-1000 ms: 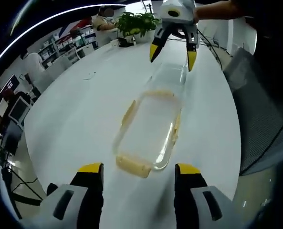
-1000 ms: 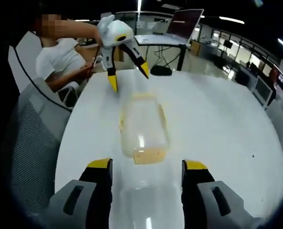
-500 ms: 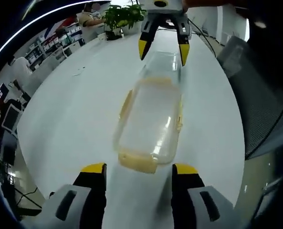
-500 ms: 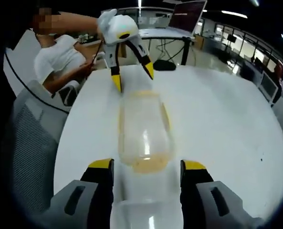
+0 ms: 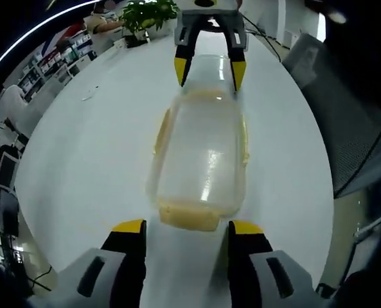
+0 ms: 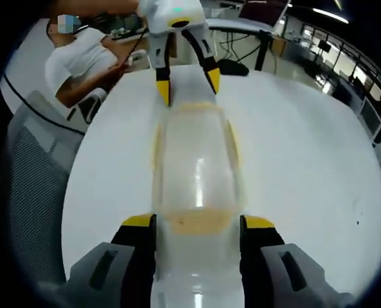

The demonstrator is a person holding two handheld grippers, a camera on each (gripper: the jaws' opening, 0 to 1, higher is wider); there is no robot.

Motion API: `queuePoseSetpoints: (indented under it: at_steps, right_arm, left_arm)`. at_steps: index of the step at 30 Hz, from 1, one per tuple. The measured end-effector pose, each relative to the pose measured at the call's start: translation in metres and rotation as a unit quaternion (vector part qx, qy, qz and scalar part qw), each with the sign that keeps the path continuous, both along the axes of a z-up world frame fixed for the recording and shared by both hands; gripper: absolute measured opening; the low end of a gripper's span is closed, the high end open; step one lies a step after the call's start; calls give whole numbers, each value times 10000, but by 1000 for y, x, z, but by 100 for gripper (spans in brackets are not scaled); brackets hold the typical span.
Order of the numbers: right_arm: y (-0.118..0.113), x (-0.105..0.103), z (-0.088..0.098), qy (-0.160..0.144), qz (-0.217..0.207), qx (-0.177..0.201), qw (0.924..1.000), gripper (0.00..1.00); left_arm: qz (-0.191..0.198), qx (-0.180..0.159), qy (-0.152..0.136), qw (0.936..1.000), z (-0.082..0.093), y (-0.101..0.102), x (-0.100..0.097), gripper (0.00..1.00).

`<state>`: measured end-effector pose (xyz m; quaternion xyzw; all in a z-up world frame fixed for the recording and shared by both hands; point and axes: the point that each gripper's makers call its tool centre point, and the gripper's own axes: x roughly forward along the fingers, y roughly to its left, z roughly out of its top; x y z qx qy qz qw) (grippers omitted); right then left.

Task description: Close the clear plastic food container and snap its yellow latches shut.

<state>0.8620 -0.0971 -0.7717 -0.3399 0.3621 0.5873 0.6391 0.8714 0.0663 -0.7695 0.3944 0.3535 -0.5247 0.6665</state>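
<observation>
A clear plastic food container (image 5: pixel 203 160) lay lengthwise at the centre of the left gripper view, resting on a white round tabletop (image 5: pixel 100 154), with yellow latches (image 5: pixel 189 215) visible along its near end and both long sides. In that view the left claw (image 5: pixel 185 237) rose from the bottom edge with its yellow-tipped jaws spread wide, the near end latch lying just beyond and between the tips, apart from them. At the top of the frame the right claw (image 5: pixel 208 69) pointed down at the container's far end, its jaws open and straddling the far rim; whether they touched the plastic could not be told. In the right gripper view the same container (image 6: pixel 196 167) ran from the centre toward the bottom of the frame, its near latched end (image 6: pixel 196 221) sitting between the parted jaws of the right claw (image 6: pixel 196 226), close to both tips. The left claw (image 6: pixel 187 80) appeared at the top centre there, jaws apart over the opposite end. A grey mesh chair (image 6: pixel 33 186) stood at the left of that frame beside the tabletop (image 6: pixel 306 160), and a person in a white shirt (image 6: pixel 81 64) sat at the upper left. A potted green plant (image 5: pixel 142 14) stood at the top left of the left gripper view, at the tabletop's far edge.
</observation>
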Motion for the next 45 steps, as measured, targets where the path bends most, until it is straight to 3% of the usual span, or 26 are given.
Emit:
queuePoseSetpoints:
  at_steps: [16, 20, 27, 45]
  right_arm:
    - [-5, 1, -22, 51, 168, -565, 9982, 44]
    - [-2, 5, -20, 46, 168, -535, 9984, 41]
    - [-1, 3, -20, 32, 307, -534, 9981, 38]
    - [-5, 0, -18, 83, 313, -539, 9980, 35]
  left_arm:
    - [-284, 114, 275, 9992, -9, -6, 5, 40]
    - [-331, 85, 503, 9981, -11, -6, 3, 37]
    - [-545, 144, 660, 9962, -14, -7, 1, 34]
    - [-720, 253, 642, 9950, -12, -13, -7, 32]
